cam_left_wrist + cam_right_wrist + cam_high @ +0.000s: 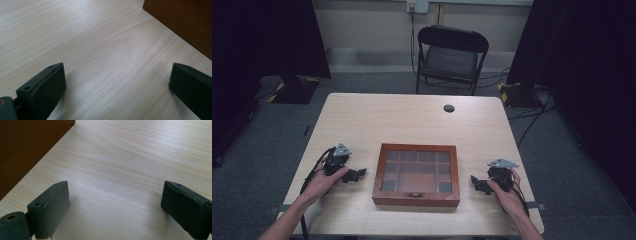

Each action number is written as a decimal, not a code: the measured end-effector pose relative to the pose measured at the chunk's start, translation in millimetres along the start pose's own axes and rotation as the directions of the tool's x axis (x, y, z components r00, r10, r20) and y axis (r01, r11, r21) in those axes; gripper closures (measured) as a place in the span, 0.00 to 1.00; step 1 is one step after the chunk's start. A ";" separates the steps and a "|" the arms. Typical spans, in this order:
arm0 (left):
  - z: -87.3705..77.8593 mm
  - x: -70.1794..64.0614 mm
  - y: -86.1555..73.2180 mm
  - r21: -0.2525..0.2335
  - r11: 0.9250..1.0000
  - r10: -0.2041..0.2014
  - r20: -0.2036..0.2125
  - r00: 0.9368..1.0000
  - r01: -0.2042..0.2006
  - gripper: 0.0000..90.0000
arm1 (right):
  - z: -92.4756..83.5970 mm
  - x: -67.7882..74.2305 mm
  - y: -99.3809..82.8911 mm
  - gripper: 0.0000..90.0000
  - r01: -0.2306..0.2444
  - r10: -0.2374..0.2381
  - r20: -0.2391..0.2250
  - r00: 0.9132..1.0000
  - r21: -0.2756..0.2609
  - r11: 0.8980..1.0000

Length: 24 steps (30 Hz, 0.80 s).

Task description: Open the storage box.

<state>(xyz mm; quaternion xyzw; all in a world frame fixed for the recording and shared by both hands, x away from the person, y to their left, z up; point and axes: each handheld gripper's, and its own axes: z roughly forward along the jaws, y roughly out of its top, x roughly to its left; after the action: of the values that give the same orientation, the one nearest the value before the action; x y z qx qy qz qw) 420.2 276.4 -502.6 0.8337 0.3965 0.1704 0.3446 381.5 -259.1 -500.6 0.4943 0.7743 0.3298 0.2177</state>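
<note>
a brown wooden box (416,175) with a glass lid sits shut on the light wood worktop (412,120), near the front edge and in the middle. through the glass you can see small square spaces inside. a little metal clasp is on its front side. the left tongs (357,174) rest on the worktop just left of the box, spread wide with nothing in them. the right tongs (476,181) rest just right of the box, spread wide too, holding nothing. a hand holds each one. a black folding chair (451,57) stands behind the worktop.
</note>
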 end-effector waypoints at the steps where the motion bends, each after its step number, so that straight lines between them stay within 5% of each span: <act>1: 0.5 -0.3 -0.3 -0.006 1.000 -0.007 0.003 1.000 0.007 0.00 | 0.0 0.0 0.0 0.08 0.000 0.000 0.000 1.000 0.000 1.000; 10: -1.0 0.6 1.8 -0.018 1.000 -0.007 0.000 1.000 0.007 0.05 | 0.0 0.0 0.0 0.08 0.000 0.000 0.000 1.000 0.000 1.000; 12: -3.7 1.9 3.5 -0.015 1.000 -0.024 -0.010 1.000 0.024 0.24 | 0.0 0.0 0.1 0.08 0.000 0.000 0.000 1.000 0.000 1.000; 24: -19.4 0.0 17.0 -0.059 0.998 -0.026 0.034 0.999 0.028 0.24 | 0.0 0.0 0.1 0.08 0.000 0.000 0.000 1.000 0.000 1.000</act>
<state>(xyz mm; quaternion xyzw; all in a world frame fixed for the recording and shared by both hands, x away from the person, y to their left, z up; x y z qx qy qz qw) 418.6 277.3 -476.8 0.8204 0.3968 0.1634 0.3779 381.6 -259.1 -500.5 0.4943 0.7743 0.3298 0.2177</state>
